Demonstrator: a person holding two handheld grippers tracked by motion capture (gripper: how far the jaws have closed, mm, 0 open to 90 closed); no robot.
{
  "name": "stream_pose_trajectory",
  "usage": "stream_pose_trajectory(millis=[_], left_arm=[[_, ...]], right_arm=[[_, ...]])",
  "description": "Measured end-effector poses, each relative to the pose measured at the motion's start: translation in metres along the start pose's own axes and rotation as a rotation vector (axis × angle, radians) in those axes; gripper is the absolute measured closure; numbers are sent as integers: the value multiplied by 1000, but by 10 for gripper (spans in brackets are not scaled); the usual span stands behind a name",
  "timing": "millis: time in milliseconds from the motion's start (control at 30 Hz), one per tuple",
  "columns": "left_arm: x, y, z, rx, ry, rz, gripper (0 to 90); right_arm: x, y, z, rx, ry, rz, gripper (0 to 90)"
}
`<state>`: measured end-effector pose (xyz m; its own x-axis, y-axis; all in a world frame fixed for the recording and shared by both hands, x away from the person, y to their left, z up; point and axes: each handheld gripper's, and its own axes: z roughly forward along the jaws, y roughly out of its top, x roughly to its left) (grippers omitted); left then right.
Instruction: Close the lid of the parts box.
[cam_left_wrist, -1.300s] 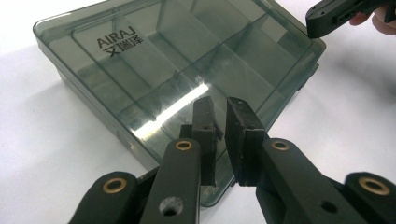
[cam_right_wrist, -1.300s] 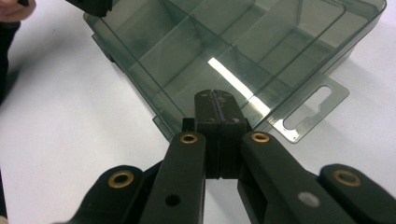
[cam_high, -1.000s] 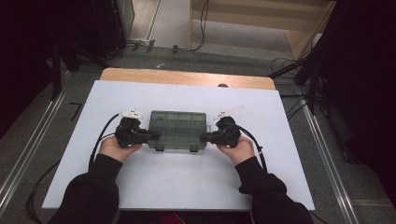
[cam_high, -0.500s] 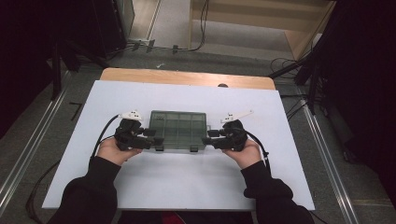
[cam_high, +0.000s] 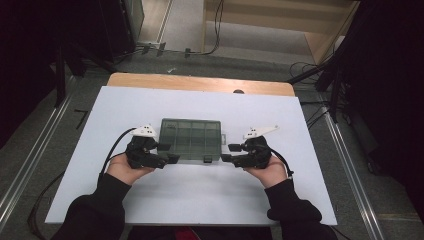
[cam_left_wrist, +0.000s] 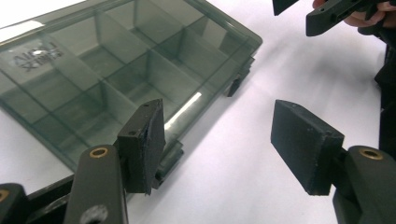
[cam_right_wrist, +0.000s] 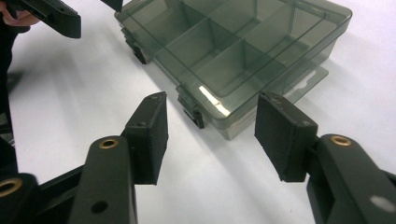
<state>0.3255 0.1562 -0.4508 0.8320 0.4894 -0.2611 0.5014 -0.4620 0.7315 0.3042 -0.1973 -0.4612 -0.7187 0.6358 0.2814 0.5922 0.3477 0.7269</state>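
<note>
A smoky clear compartment box lies flat with its lid down in the middle of the white table. My left gripper is open at the box's near left corner. In the left gripper view the gripper has its left pad against the box edge, and bare table lies between the jaws. My right gripper is open just off the near right corner. In the right gripper view that corner and a front latch of the box sit ahead of the gap of the gripper.
A wooden board edges the table's far side. Metal rails run along both sides, with cables on the floor beyond. The other gripper shows at the top right of the left gripper view.
Both hands have slid toward the table's near side along the box's ends. The right gripper now stands slightly off the box's corner. The box has stayed put.
</note>
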Motion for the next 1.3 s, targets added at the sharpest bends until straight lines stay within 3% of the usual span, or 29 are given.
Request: stream_pose_trajectory(millis=[167, 233, 467, 700, 867, 1300], left_arm=[[-6, -6, 0, -3, 5, 24, 350], [-7, -8, 0, -7, 1, 23, 313], [-13, -17, -3, -28, -7, 29, 312], [-16, -25, -3, -19, -12, 23, 285], [-19, -29, -5, -48, -8, 35, 285], [-17, -42, -2, -3, -4, -7, 285]], right_arm=[[1, -6, -5, -7, 3, 7, 403], [1, -9, -7, -11, 4, 9, 396], [1, -16, -12, -34, -5, 13, 346], [1, -23, -13, -32, -12, 25, 336], [2, -29, -16, -49, -2, 34, 317], [5, -46, -20, -47, -15, 33, 282]])
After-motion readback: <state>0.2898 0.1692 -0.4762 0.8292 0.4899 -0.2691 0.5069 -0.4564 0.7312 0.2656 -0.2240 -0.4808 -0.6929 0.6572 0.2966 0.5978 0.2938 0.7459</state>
